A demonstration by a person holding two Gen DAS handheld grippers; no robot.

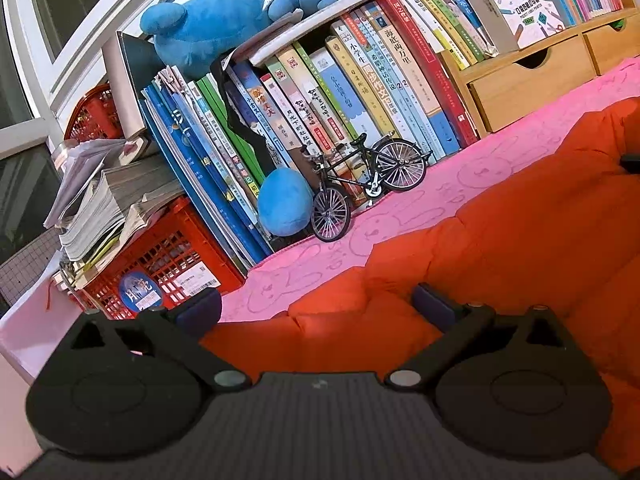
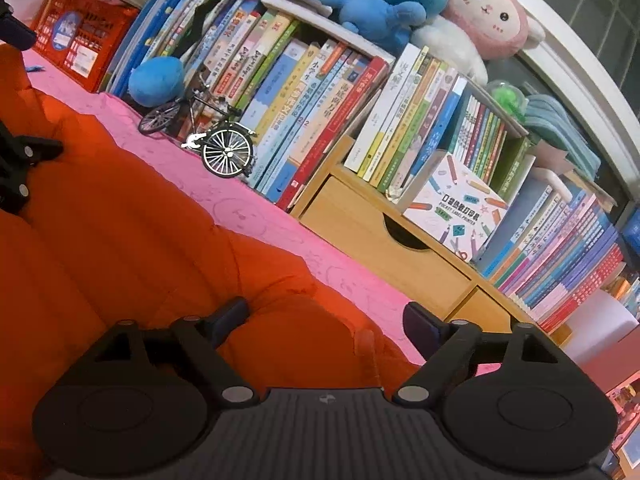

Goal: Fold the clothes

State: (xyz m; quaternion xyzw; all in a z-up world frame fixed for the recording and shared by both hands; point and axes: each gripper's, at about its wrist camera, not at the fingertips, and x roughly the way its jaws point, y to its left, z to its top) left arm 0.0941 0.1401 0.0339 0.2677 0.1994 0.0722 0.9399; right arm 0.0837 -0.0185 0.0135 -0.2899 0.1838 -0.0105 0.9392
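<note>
An orange padded garment (image 1: 500,240) lies spread over the pink rabbit-print cloth (image 1: 460,176) that covers the surface, filling the near half of both wrist views and reaching under both grippers. Behind it a long row of books (image 1: 360,88) leans against the wall, with a red crate (image 1: 160,260) at its left end, a wooden drawer unit (image 2: 384,248) to the right, and blue plush toys (image 1: 216,20) on top. A small model bicycle (image 1: 366,184) stands on the pink cloth in front of the books, apart from the garment. The left gripper (image 1: 316,306) has its fingers (image 1: 430,304) spread wide, the near edge of the garment lying between them with neither pad pressing on it. The right gripper (image 2: 324,316) also stands open, one finger over a puffed fold of the orange fabric and the other over the pink cloth just past the garment's edge, gripping nothing.
</note>
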